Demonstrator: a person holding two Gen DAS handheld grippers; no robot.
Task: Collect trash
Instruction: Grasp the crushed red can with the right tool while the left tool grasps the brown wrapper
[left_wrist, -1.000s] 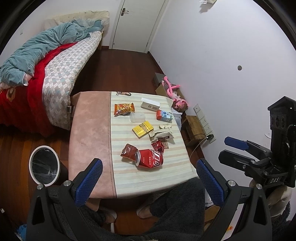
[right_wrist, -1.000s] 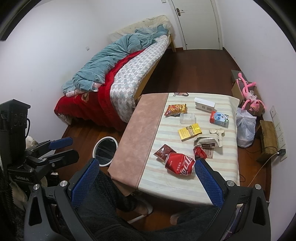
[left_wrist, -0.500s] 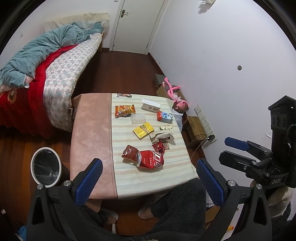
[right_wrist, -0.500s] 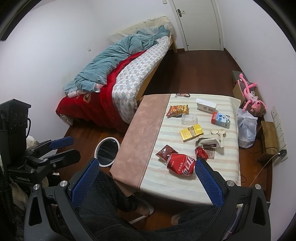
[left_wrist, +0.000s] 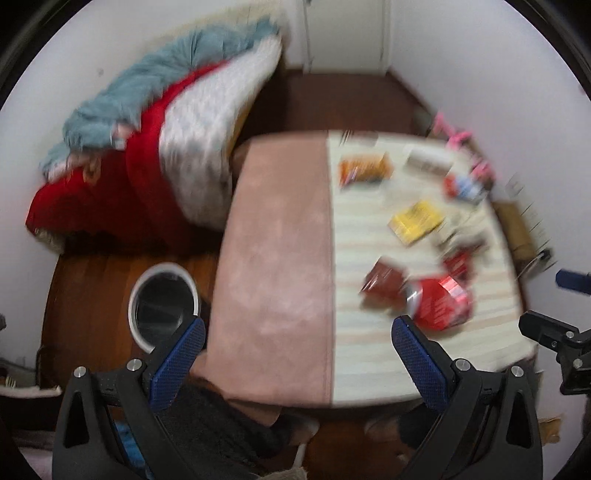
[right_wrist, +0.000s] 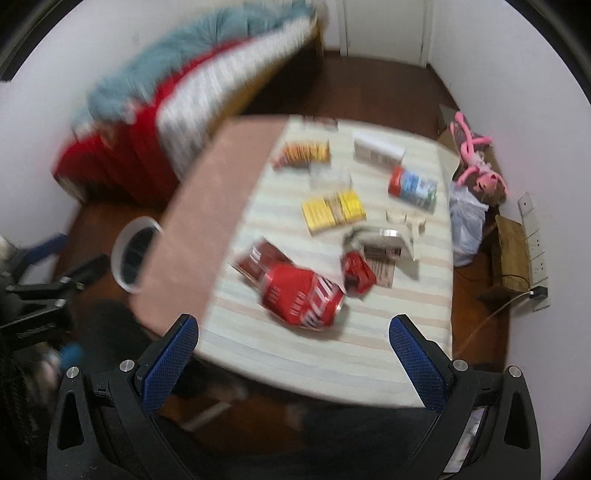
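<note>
- Trash lies all over the striped cloth of the table (right_wrist: 369, 354); nothing looks collected yet, so the whole job is left, I'd judge.
- Both claws are spread wide and empty: the left gripper (left_wrist: 295, 363) hangs over the pink suede-like half of the table, the right gripper (right_wrist: 293, 360) above the near table edge.
- Crushed red can (right_wrist: 301, 297), dented shiny metal, lies nearest the right claw, touching a dark red crinkly wrapper (right_wrist: 258, 258).
- Farther back: a flat yellow packet (right_wrist: 332, 210), an orange snack bag (right_wrist: 303, 153), a red-and-blue carton (right_wrist: 412, 186), a white box (right_wrist: 376, 151), torn paper scraps (right_wrist: 384, 247).
- Round white bin (left_wrist: 162, 302) with a dark liner stands on the wood floor, just left of the table.
- Motion blur smears both views, so fine print and textures are unreadable.
</note>
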